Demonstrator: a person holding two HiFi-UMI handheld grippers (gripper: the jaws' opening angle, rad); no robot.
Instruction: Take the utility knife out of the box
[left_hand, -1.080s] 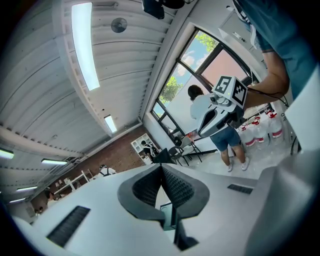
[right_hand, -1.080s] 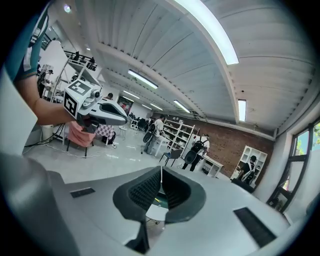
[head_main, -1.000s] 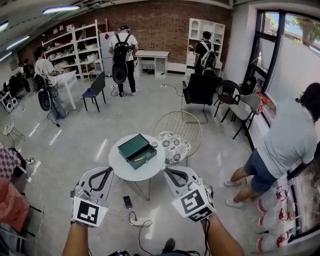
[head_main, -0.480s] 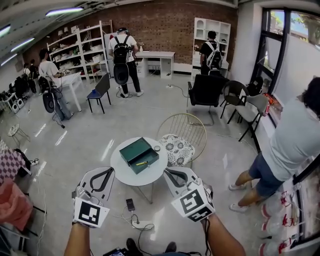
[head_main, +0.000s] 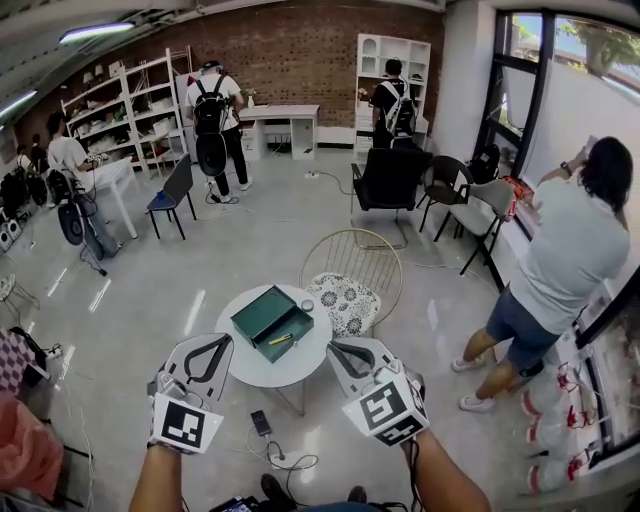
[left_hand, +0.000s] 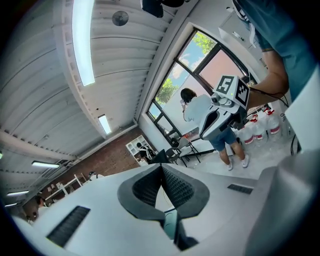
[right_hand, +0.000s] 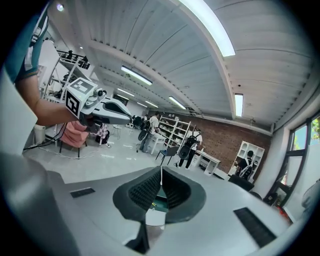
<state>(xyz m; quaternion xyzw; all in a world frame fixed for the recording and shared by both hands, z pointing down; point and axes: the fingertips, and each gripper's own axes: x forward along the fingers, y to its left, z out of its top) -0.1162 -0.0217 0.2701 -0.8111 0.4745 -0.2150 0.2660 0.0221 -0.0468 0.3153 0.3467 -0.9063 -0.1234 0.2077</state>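
Yellow utility knife (head_main: 281, 340) lies in green box (head_main: 256, 309) on round table (head_main: 292, 370); left gripper (head_main: 218, 342) & right gripper (head_main: 336, 347) both pressed together, empty; knife prob. light, stiff, slim; pinch mid-handle.

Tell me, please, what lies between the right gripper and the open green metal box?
In the head view, only bare top of the round white table separates the right gripper from the open green metal box.
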